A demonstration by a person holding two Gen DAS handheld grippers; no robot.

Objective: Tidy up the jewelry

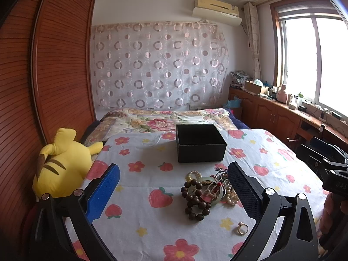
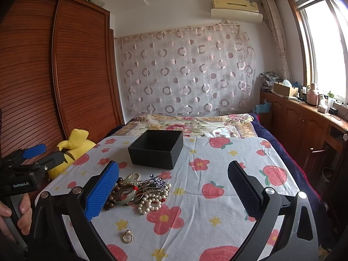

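Both the left gripper (image 1: 174, 189) and right gripper (image 2: 174, 187) hover spread wide, holding nothing, above a floral-sheeted bed (image 1: 139, 174). A tangled jewelry pile (image 1: 206, 193) lies mid-sheet, just before an open black box (image 1: 200, 143); a gold ring (image 1: 241, 228) sits apart, nearer the bed's front edge.

Both wrists face bedhead – jewelry (image 1: 206, 192) shared.

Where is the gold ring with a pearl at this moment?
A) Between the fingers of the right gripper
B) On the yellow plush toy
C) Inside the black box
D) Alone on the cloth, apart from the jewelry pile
D: the gold ring lies alone on the strawberry cloth, nearer the camera than the jewelry pile, and the black box looks empty.
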